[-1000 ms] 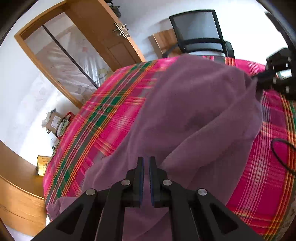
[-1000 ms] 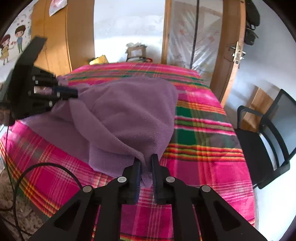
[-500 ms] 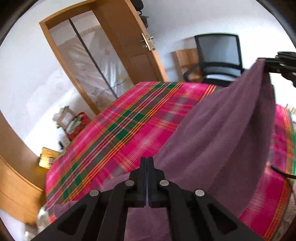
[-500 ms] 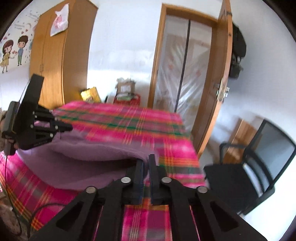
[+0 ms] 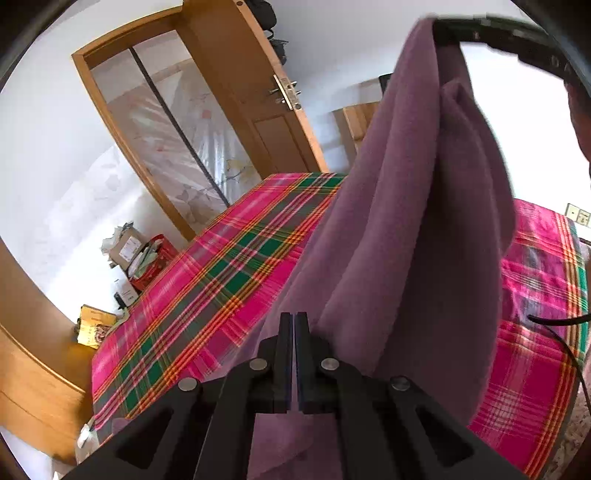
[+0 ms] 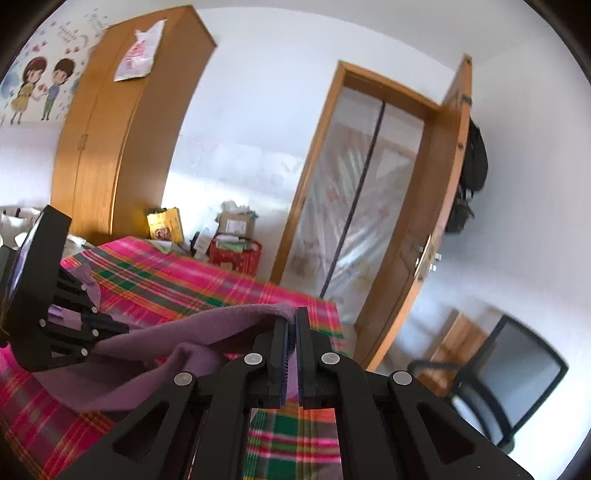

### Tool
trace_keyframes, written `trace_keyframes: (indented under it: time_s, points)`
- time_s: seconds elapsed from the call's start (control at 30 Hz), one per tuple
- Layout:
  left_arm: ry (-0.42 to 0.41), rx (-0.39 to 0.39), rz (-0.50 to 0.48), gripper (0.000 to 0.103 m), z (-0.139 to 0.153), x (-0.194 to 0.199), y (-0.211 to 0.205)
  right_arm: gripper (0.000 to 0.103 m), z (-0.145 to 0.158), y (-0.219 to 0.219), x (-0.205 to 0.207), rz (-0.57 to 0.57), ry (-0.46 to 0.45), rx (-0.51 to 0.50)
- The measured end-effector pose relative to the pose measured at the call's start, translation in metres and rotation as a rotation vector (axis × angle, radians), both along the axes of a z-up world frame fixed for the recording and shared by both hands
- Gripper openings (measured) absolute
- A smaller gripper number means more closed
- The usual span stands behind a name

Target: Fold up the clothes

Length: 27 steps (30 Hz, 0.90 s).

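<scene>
A purple fleece garment point(image 5: 413, 236) hangs in the air between both grippers, above a bed with a pink, green and orange plaid cover point(image 5: 207, 295). My left gripper point(image 5: 294, 321) is shut on one edge of the garment at the bottom of the left wrist view. High at the top right of that view the right gripper point(image 5: 439, 35) pinches the cloth's other corner. In the right wrist view my right gripper point(image 6: 293, 321) is shut on the purple cloth point(image 6: 207, 328), and the left gripper point(image 6: 107, 334) holds it low at the left.
An open wooden door point(image 6: 424, 236) and a doorway with a clear plastic curtain point(image 6: 354, 206) stand past the bed. A wooden wardrobe point(image 6: 122, 122), boxes point(image 6: 236, 225), a red bag and a black office chair point(image 6: 517, 376) surround it. A black cable point(image 5: 554, 325) lies on the cover point(image 6: 155, 280).
Both grippers have risen and lifted the purple garment off the bed, with the right gripper going much higher. The cloth now hangs stretched instead of lying heaped on the cover.
</scene>
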<state>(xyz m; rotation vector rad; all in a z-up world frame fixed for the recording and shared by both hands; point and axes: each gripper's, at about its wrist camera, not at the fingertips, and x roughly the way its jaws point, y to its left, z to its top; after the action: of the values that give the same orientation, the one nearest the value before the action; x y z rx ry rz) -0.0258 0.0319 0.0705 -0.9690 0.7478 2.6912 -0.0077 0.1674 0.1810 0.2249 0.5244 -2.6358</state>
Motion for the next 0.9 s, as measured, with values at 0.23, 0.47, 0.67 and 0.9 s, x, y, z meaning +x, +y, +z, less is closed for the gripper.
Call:
trace_keyframes:
  time_s: [0.23, 0.47, 0.67, 0.9]
  points:
    - [-0.025, -0.021, 0.086, 0.002, -0.011, -0.024, -0.007, 0.003, 0.003, -0.025, -0.02, -0.031, 0.085, 0.095]
    - [-0.065, -0.017, 0.217, 0.002, -0.021, -0.063, -0.024, 0.004, -0.01, -0.028, -0.085, -0.12, -0.001, 0.096]
    - [-0.057, 0.045, 0.266, 0.002, -0.013, -0.081, -0.04, 0.004, -0.004, -0.045, -0.101, -0.129, 0.097, 0.111]
    - [-0.058, 0.025, 0.341, 0.003, -0.017, -0.109, -0.052, 0.004, -0.025, -0.064, -0.157, -0.221, 0.087, 0.174]
